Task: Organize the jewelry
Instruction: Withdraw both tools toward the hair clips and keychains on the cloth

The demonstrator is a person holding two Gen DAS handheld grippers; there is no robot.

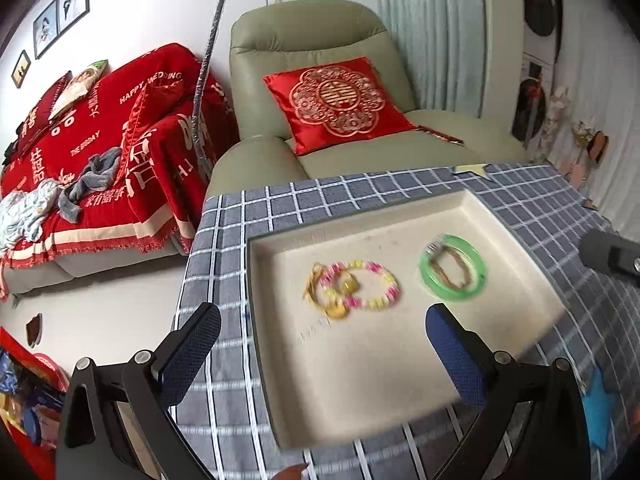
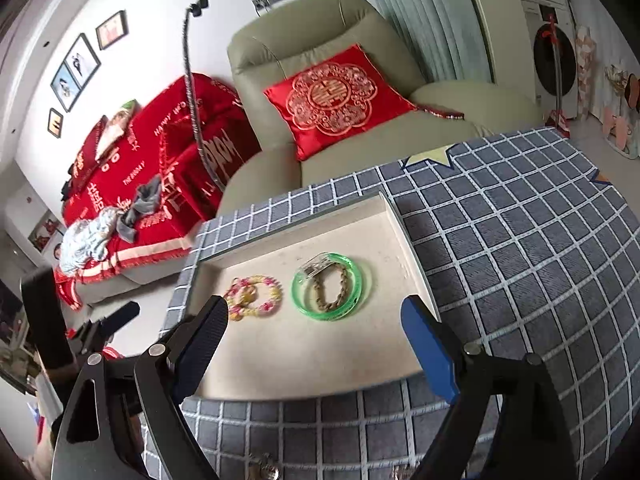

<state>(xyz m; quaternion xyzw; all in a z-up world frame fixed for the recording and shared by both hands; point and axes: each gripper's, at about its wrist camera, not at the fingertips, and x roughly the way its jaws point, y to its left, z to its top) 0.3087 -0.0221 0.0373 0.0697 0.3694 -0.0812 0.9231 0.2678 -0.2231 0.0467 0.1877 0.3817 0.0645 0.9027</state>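
Only the right wrist view shows a clear clip (image 2: 318, 265) on the green bangle (image 2: 331, 286) (lying flat in the tray (image 2: 394, 216)); both grippers, left (image 1: 324, 354) and right (image 2: 316, 344), gape empty.

Left tool (image 1: 322, 356) is hanging wide open over the cream tray (image 1: 360, 380), gripping nothing; beaded bracelet (image 1: 362, 285) and green bangle (image 1: 454, 267) are lying apart inside.

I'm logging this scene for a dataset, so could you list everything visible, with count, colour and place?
Tray: one, cream, on the checked cloth.
Beaded bracelet: one, pink and yellow, tray's left part, beside gold pieces.
Bangle: one, green, tray's right part, ringing a brown chain.
Tablecloth: one, grey with white grid.
Armchair: one, olive, behind the table.
Cushion: one, red, on the armchair.
Left tool: open, empty.
Right tool: open, empty.
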